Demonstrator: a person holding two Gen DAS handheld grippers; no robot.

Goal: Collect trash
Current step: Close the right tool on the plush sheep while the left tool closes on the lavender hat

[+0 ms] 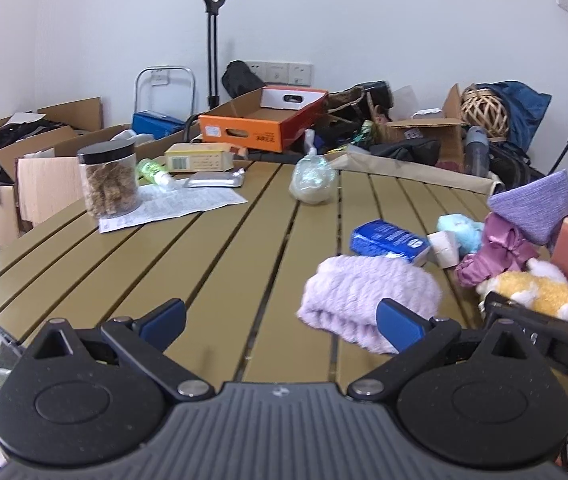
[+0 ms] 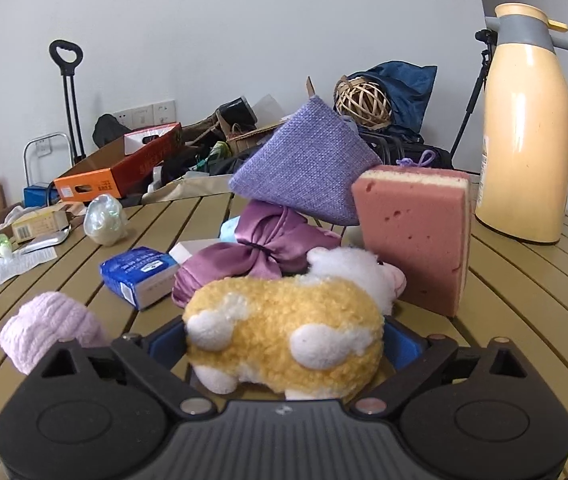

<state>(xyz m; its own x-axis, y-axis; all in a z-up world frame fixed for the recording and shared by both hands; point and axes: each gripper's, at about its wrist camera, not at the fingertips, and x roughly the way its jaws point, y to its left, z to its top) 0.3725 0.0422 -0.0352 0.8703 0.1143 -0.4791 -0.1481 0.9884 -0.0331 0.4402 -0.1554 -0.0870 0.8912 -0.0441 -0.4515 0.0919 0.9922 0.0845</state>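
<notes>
one plush toy (image 2: 284,332), yellow and white, is seated on the slatted table (image 2: 524,300) between the right gripper (image 2: 284,340) pads, long axis crosswise; a firm clamp cannot be confirmed. left gripper (image 1: 280,320) is held spread and empty, further off.

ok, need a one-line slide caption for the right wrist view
Right gripper straddles a yellow-and-white plush toy on the slatted table, a pink sponge and cream thermos beyond.

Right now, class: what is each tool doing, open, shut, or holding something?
Left tool: open, holding nothing, above the table.
Right tool: shut on the yellow-and-white plush toy.
</notes>
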